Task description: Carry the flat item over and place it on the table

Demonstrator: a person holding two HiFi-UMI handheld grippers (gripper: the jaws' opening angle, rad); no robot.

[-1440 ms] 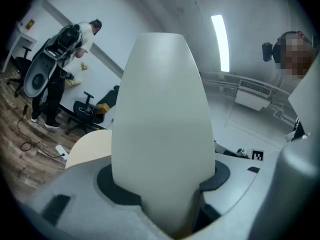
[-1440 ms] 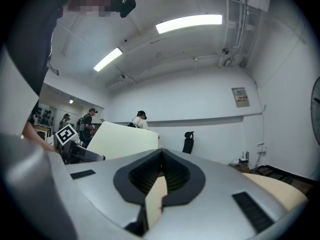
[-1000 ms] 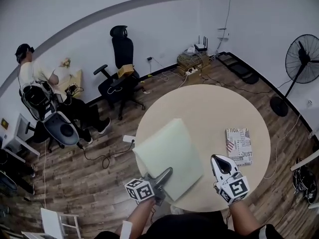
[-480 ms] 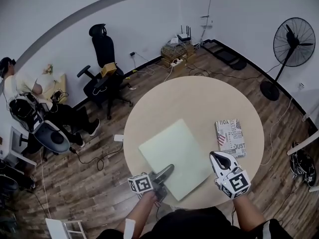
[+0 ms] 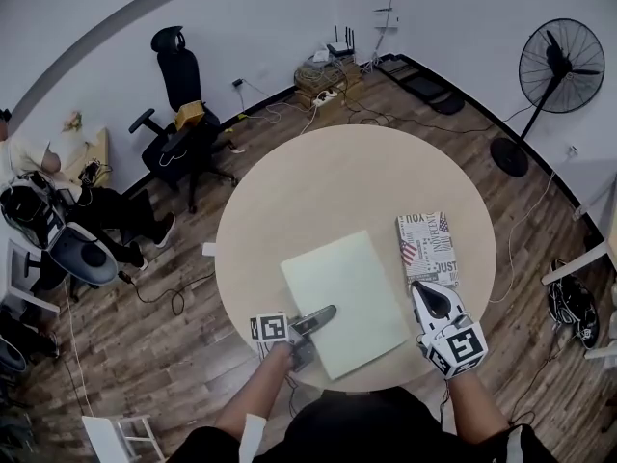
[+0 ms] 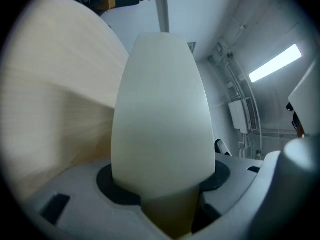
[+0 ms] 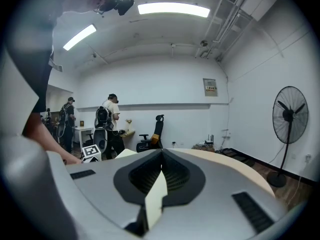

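The flat item (image 5: 345, 299) is a pale green pad that lies on the near part of the round wooden table (image 5: 337, 177). My left gripper (image 5: 323, 315) is shut on its near left edge. In the left gripper view the pad (image 6: 162, 114) fills the space between the jaws, with the table (image 6: 55, 84) at the left. Just off the pad's right edge my right gripper (image 5: 428, 293) hovers over the table, jaws shut with nothing held. The right gripper view shows a corner of the pad (image 7: 125, 154) at the left beyond the shut jaws.
A book with a printed cover (image 5: 429, 249) lies on the table just beyond the right gripper. Around the table stand an office chair (image 5: 178, 114), a floor fan (image 5: 559, 66), cables and boxes (image 5: 323, 75) by the wall, and a seated person (image 5: 43, 177) at the far left.
The pad was tilted up over the table's near left edge. It has moved further onto the table and now lies flat, the left gripper still on it. The right gripper stayed beside it.
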